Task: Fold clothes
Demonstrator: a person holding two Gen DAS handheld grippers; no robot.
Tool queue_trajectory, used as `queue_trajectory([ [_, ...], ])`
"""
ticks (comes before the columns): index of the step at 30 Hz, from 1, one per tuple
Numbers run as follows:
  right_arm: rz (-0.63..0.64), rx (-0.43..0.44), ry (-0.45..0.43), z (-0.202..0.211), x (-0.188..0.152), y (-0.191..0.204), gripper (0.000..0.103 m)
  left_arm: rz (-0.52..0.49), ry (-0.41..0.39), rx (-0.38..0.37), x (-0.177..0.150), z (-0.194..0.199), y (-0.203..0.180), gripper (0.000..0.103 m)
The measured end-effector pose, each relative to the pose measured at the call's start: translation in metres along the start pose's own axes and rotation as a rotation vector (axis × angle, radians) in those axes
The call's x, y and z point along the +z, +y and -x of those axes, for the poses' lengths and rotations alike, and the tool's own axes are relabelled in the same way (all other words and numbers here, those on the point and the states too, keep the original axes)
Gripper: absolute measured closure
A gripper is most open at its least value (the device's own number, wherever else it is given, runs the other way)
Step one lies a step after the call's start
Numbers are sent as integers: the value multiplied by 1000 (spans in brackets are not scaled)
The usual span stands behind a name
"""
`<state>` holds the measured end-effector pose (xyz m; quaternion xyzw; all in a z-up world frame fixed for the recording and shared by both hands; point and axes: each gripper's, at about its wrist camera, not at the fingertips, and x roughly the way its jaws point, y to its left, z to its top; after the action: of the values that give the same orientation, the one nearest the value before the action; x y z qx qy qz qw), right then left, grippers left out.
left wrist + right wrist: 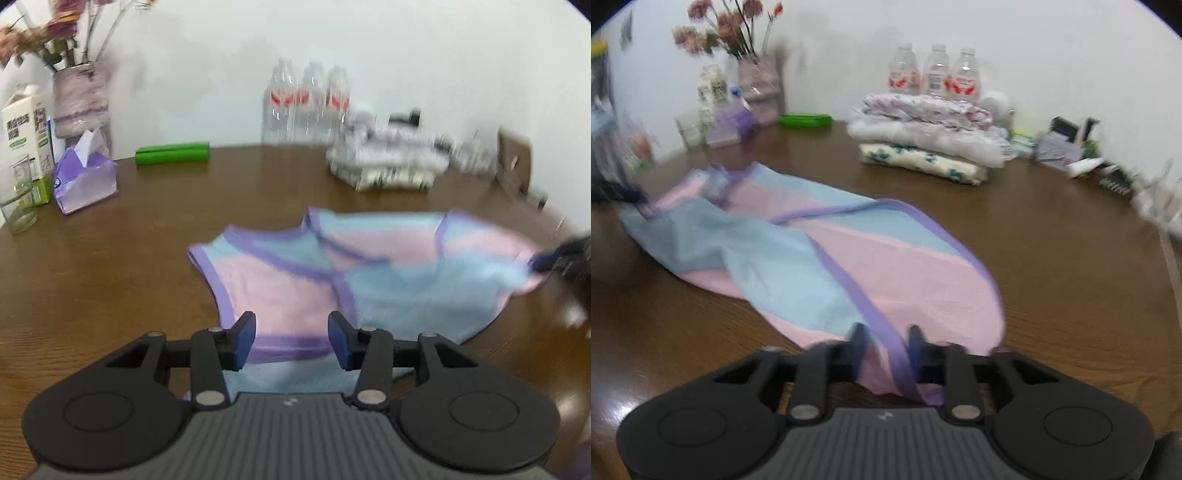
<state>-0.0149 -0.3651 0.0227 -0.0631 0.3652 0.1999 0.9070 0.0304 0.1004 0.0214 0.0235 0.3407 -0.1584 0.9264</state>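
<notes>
While the top (295,273) lies spread on the brown table (110,280), its pink and blue panels edged in purple, everything else sits around it. Far left of the top stand a carton (22,125) and a glass (16,199), then a purple tissue pack (85,181) below a vase of flowers (79,96). Behind the top lie a green case (171,152), three bottles (306,99) and a stack of folded clothes (927,147). The left gripper (291,339) hangs over the top's near hem, fingers spread wide, nothing between them. The right gripper (884,350) has its fingers drawn partly together with the top's purple-trimmed edge running between them; blur hides whether they pinch it.
</notes>
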Motion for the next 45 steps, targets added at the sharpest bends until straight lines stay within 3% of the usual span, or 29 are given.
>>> queue_trajectory([
  [5,66,-9,37,28,-13,-1,102,38,1,1,-4,-6,4,59],
  [8,67,-5,4,36,-14,1,100,-9,6,19,-5,-4,0,57],
  [10,67,-3,-18,41,-14,2,90,-34,24,30,-1,-3,-5,55],
  [12,68,0,-40,46,-15,3,78,-31,-6,-1,3,6,-10,50],
  [13,62,-1,-56,46,-13,6,78,-37,-27,-16,5,9,-13,44],
  [16,20,-11,-116,26,4,22,78,-88,-57,-8,17,6,-25,44],
  [19,21,16,-108,-6,22,45,81,-137,-50,10,36,-3,-34,49],
  [21,46,23,-89,-18,36,56,80,-152,-69,25,58,-1,-31,46],
  [22,58,11,-93,-22,46,60,79,-148,-69,30,75,-2,-26,38],
  [23,63,-4,-96,-26,57,61,77,-150,-50,12,93,-8,-20,31],
  [25,59,-30,-73,-41,83,54,56,-164,-7,-37,125,-30,-13,31],
  [26,59,-41,-57,-51,97,49,52,-178,17,-65,139,-45,-12,28],
  [28,41,-53,-15,-75,120,37,52,-240,57,-103,155,-84,-15,26],
  [30,14,-34,28,-101,137,23,52,-330,54,-67,154,-118,-25,26],
  [32,-5,-38,67,-122,146,13,55,-401,70,-90,149,-145,-29,28],
  [34,0,-41,107,-135,145,7,67,-399,102,-213,144,-159,-23,31],
  [36,0,-20,123,-138,138,-1,67,-379,124,-292,139,-167,-14,43],
  [38,-3,-2,113,-134,132,-10,67,-365,132,-318,137,-172,-7,56],
  [41,-4,9,110,-129,127,-20,68,-342,130,-348,135,-177,3,57],
  [42,-1,14,110,-128,127,-21,76,-334,133,-368,135,-177,4,59],
  [43,4,22,110,-128,127,-20,87,-332,138,-390,135,-176,4,65],
  [45,22,33,111,-127,127,-15,99,-330,146,-428,134,-175,4,92],
])
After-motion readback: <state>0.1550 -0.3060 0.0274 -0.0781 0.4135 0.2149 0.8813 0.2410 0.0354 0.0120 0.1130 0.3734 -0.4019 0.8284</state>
